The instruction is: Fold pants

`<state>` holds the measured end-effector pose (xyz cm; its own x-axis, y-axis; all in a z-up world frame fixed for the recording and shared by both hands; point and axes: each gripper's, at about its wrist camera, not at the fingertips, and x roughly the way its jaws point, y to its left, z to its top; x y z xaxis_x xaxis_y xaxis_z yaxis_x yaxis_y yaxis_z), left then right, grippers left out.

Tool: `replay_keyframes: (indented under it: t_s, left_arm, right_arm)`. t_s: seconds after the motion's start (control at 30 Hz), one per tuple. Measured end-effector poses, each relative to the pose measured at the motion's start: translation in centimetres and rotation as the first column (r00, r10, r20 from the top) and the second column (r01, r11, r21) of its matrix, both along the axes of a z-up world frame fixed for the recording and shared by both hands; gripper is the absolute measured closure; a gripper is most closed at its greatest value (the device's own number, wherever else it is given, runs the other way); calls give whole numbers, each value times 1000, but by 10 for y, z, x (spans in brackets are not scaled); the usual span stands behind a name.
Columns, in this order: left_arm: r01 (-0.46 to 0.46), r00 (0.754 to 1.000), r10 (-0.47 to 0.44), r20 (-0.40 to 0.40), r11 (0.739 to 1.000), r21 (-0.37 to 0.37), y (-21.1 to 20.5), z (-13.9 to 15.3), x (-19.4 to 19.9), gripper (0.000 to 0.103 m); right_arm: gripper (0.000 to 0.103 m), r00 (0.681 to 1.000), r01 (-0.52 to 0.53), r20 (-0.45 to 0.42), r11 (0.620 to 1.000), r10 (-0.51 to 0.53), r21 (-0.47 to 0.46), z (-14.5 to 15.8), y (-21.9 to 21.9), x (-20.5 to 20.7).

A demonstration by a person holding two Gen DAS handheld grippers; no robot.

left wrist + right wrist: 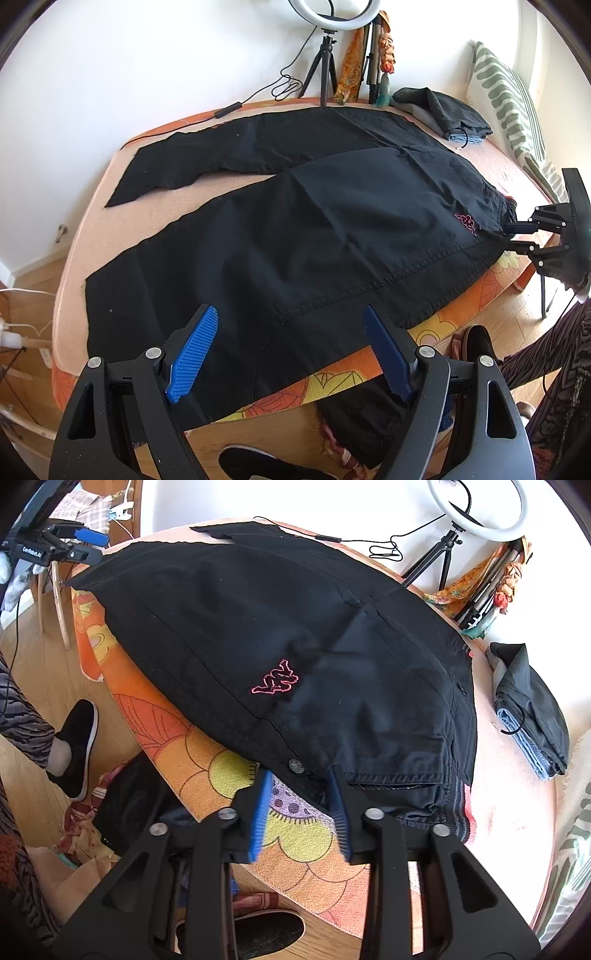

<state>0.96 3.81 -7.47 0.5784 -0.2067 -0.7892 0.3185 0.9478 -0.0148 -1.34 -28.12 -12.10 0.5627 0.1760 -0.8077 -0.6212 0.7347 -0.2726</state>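
Black pants (295, 221) are spread flat across a bed covered by a pink blanket (96, 221), with one leg angled toward the far edge and the nearer leg running toward the left wrist camera. A pink outlined logo (275, 681) is seen near the waistband. The near side of the pants overhangs the bed's edge above an orange floral sheet (177, 738).

The left gripper (291, 350) is held above the lower part of the near leg, its blue fingers (195, 350) spread wide apart and holding nothing. The right gripper (301, 805) is positioned at the waistband corner beside a metal snap button (294, 765); its fingers are partly apart, with the edge of the fabric lying between them, though whether the cloth is actually pinched cannot be told.

A ring light on a tripod (327, 55) is seen against the wall, and a pile of folded dark clothes (443, 110) rests on the bed beside a striped pillow (509, 110).
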Motion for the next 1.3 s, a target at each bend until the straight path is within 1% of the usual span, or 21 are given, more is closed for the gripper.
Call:
replay_keyframes:
  t_s: [0.03,0.07,0.13,0.2,0.3,0.37,0.47,0.63,0.67,0.7,0.73,0.83,0.9,0.93,0.97,1.1,1.17,1.3]
  left_arm:
    - [8,1000,-8,-4,1000,-1,0,-1,0,22]
    - [20,1000,-20,-9,1000,-3,-1,-2,0,22]
    - [52,998,-52,-20,999,3,-4,-6,-2,22]
    - [78,997,-78,-24,997,25,-9,-10,-5,22]
    - [114,993,-113,-22,992,47,-16,-13,-9,22]
    - [111,994,-110,-22,992,64,-18,-16,-9,22]
    - [108,994,-105,-43,991,76,-16,-21,-5,22]
    - [60,998,-55,-39,988,142,-9,-28,-1,22]
    - [43,999,-38,-38,987,157,-7,-29,1,27]
    - [23,999,-16,-37,983,181,-5,-31,3,34]
    - [2,999,5,-35,981,196,-2,-32,5,37]
    - [-14,1000,16,-6,986,165,5,-27,6,54]
    - [-11,1000,7,27,988,157,7,-21,5,75]
    - [-9,999,3,39,988,153,7,-18,6,81]
    - [-11,999,3,51,989,147,9,-15,7,93]
    - [-8,993,-7,117,992,127,15,7,15,98]
    - [-5,989,-12,148,993,115,18,19,26,99]
    - [-6,978,-15,206,995,101,25,43,47,100]
  right_arm:
    - [80,1000,1,7,1000,-1,8,2,0,0]
    - [86,1000,-1,16,1000,0,15,4,1,-1]
    - [89,999,5,45,1000,-5,19,10,2,-1]
    - [92,998,13,65,1000,-15,21,14,3,1]
    - [95,994,34,101,999,-36,21,24,5,7]
    - [95,990,51,129,998,-55,34,33,7,11]
    - [95,983,77,165,995,-86,60,47,8,20]
    - [95,965,117,221,986,-141,121,72,5,34]
    - [96,963,120,227,984,-149,135,76,4,35]
    - [95,961,123,229,982,-154,146,79,3,37]
    - [95,960,124,231,980,-158,154,81,2,38]
    - [95,959,124,235,981,-156,147,81,4,39]
    - [95,959,117,243,985,-146,130,79,6,36]
    - [95,959,114,245,986,-142,124,78,8,35]
    - [96,959,112,246,986,-138,120,77,9,34]
    - [96,952,116,272,989,-138,96,81,12,31]
    - [96,948,117,287,989,-138,90,87,14,32]
    - [96,929,113,349,992,-127,58,104,20,41]
